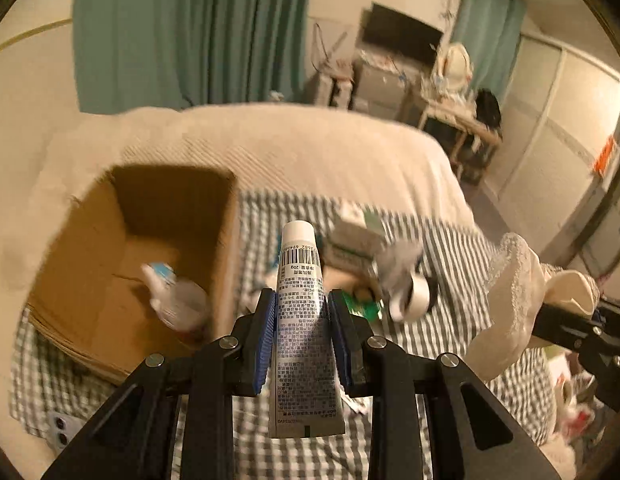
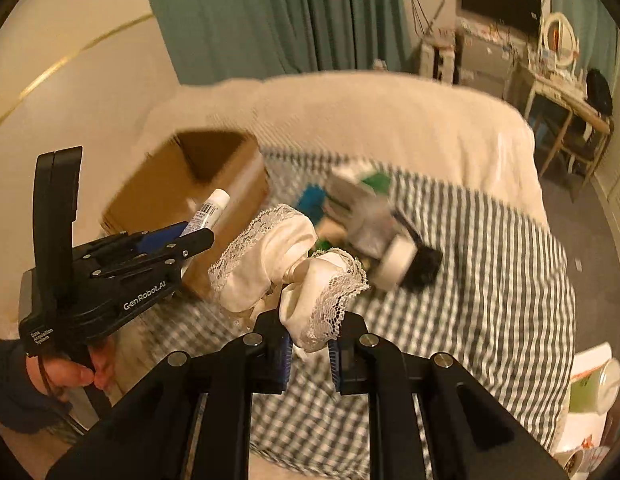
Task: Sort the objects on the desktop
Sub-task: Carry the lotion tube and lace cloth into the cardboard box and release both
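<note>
My left gripper is shut on a white printed tube with a barcode and a white cap; the tube stands up between the blue pads, above the checked cloth. The right wrist view shows that same left gripper with the tube at the left, a hand under its handle. My right gripper is shut on a cream sock with a lace cuff; the sock hangs at the right edge in the left view. An open cardboard box lies to the left, with a small white bottle inside.
A blurred heap on the checked cloth holds small white and green cartons, a roll of white tape and something black. A cream blanket covers the bed beyond. Green curtains, a TV and a cluttered desk stand behind.
</note>
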The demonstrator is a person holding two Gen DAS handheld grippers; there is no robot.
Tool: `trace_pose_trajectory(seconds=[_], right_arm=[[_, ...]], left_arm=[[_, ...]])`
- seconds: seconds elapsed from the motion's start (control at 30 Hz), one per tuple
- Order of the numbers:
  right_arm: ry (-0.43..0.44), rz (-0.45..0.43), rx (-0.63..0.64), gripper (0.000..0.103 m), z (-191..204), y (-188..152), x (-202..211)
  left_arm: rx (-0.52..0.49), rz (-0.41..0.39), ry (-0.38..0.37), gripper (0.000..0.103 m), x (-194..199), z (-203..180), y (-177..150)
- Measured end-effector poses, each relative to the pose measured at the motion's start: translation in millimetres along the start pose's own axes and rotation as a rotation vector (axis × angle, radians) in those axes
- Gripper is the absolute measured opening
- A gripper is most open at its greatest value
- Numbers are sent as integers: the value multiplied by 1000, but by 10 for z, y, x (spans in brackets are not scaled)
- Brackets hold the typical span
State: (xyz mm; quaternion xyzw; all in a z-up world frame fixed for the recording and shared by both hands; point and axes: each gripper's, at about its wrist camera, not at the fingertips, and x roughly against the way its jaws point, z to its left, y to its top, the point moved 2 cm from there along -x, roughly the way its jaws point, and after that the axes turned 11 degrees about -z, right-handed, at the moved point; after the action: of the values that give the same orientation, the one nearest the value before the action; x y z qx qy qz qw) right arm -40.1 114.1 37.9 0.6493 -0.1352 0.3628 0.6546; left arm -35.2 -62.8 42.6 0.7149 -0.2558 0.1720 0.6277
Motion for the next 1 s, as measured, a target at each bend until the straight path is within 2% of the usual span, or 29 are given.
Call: trace_pose_trajectory(seconds=[0.2,0.4,0.73,1.0], right_arm=[[52,-85,6,14,441,424,83],[114,-95,18,14,889,610,-165],[198,-10,51,14,1507,620,-1084],[222,52,43,14,1571,553,-1824]], left_arm=[[55,-57,69,27,234,534,348],[126,-45,113,27,177,1071,337],[116,10,182,27,-237,1619,27],[75,52,211,27,-578,1913,-153]])
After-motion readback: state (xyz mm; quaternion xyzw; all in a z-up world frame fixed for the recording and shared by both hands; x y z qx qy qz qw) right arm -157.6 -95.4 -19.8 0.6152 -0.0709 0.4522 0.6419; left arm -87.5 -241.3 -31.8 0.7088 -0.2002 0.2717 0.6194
